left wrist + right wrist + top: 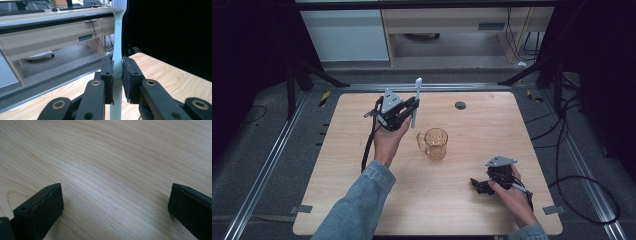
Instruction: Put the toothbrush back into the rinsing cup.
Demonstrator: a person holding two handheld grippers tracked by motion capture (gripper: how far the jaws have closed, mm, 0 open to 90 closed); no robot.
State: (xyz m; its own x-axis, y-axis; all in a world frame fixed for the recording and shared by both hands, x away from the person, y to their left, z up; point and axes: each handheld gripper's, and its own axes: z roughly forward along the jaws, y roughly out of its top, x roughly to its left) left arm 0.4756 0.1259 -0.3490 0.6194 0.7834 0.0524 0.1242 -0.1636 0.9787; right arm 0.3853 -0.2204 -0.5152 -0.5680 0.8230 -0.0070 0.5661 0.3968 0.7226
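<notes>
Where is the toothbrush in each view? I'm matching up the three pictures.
High view: the toothbrush stands upright left of centre, clamped in the left claw, behind the amber mug.
Left gripper view: centre, rising between the two black jaws, bristles at the top edge.
Right gripper view: not in it; open jaws over wood.
Shared landmark: the wooden table.

Left gripper [411, 111] raised, fingers clamped; right gripper [479, 186] low, fingers wide apart.
</notes>
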